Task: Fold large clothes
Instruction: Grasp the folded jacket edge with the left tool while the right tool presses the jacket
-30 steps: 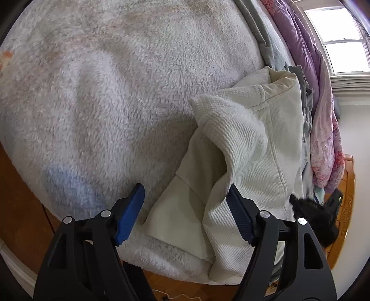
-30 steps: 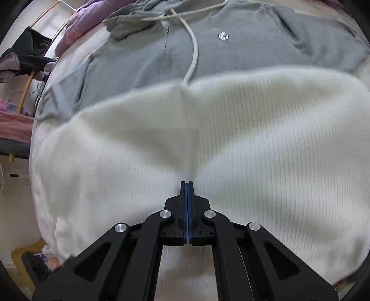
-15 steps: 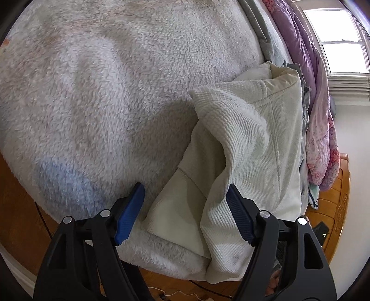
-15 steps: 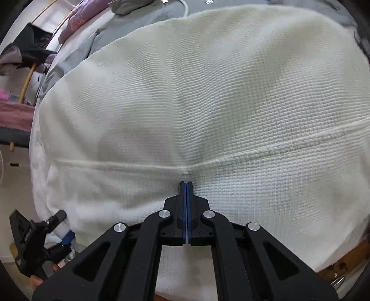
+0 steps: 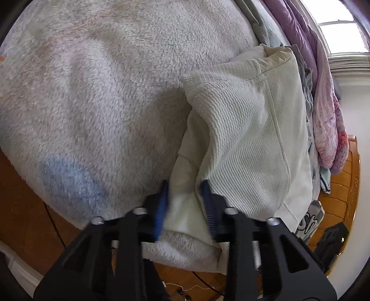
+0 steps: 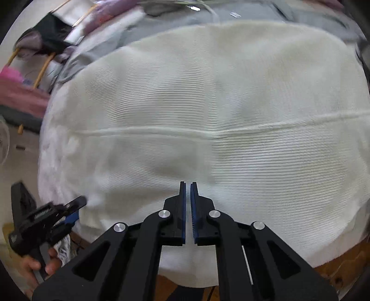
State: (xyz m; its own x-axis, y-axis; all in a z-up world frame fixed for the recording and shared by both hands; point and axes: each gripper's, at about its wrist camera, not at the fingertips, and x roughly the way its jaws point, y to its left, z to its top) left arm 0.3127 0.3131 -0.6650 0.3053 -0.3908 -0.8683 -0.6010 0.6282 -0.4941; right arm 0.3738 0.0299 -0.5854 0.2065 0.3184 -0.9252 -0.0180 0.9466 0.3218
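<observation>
A cream waffle-knit garment (image 5: 249,129) lies folded on a fluffy grey-white blanket (image 5: 104,88) at the bed's edge. In the left wrist view my left gripper (image 5: 185,196) has its blue pads half closed around the garment's lower corner fold, the cloth bunched between them. In the right wrist view the garment (image 6: 208,97) fills the frame, with a seam running across it. My right gripper (image 6: 187,192) hovers over its near edge with a narrow gap between the pads and nothing held. The left gripper (image 6: 71,208) shows at the lower left of that view.
A grey hoodie (image 6: 254,16) with a white drawstring lies beyond the cream garment. Purple and pink bedding (image 5: 323,97) is piled along the right. A wooden bed frame (image 5: 342,185) and floor lie past the blanket's edge. A clothes rack (image 6: 34,46) stands far left.
My left gripper has closed in from wide open onto the garment's corner fold. My right gripper, shut on the garment before, has opened slightly and let it go.
</observation>
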